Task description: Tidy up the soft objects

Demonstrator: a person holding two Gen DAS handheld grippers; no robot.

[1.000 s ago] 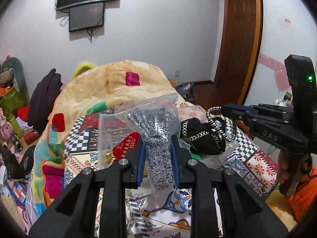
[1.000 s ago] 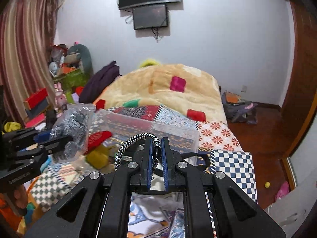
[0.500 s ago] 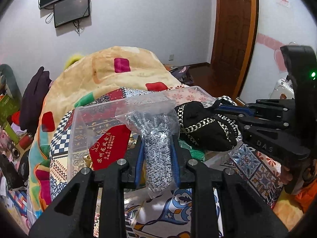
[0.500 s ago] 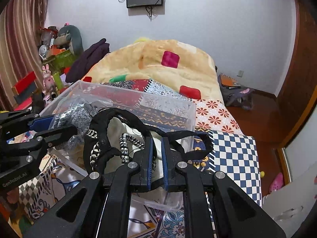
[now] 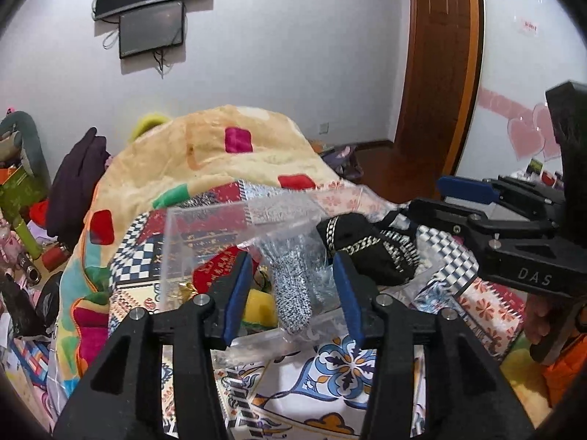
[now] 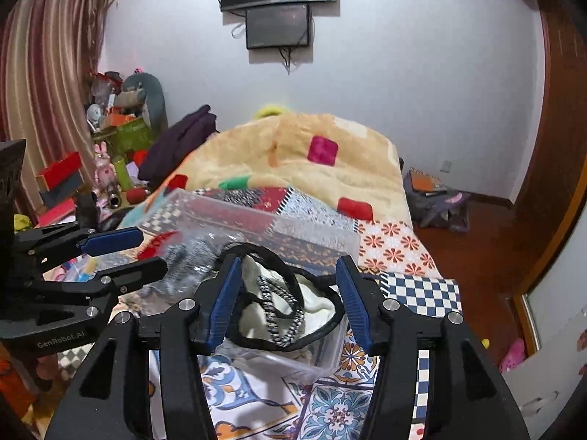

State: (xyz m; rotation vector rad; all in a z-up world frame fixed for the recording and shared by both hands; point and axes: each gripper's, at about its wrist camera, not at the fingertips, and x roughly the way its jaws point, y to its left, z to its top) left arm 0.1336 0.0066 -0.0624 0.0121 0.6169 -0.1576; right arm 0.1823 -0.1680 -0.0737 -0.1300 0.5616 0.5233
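Clear plastic is what everything now gathers in: the storage bin (image 5: pixel 205 242) on the bed already holds a red embroidered pouch (image 5: pixel 216 269), something yellow (image 5: pixel 258 306) at its near wall, and the two pieces we have just brought.

Going left to right, our left gripper (image 5: pixel 293 286) hangs over the bin's near edge. Its jaws have just been opening and stand apart, with the bagged grey knit gloves (image 5: pixel 293 289) between the blue pads but touched by neither. The bag leans on the near wall, at twelve o'clock from the gripper.

Our right gripper (image 6: pixel 286 293) also has its jaws parted, having just been opening. The black bag with the chain strap (image 6: pixel 282 308) lies beneath them in the bin's right end, its pale lining showing, at three o'clock from the gloves. Neither pad seems to press it, though the strap loop runs close to the left pad and we cannot be sure it is free.

So we judge both drops done. What is left is to draw both tools back and look for more soft things, if any remain outside the bin.

The bed (image 6: pixel 422 289) wears a patchwork cover of checks and flowers, with a beige blanket (image 6: pixel 312 157) heaped at twelve o'clock. Behind are a white wall with two dark screens (image 6: pixel 279 3), striped curtains (image 6: pixel 40 73) and toy clutter at nine o'clock, and a wooden door (image 5: pixel 440 73) at two o'clock.
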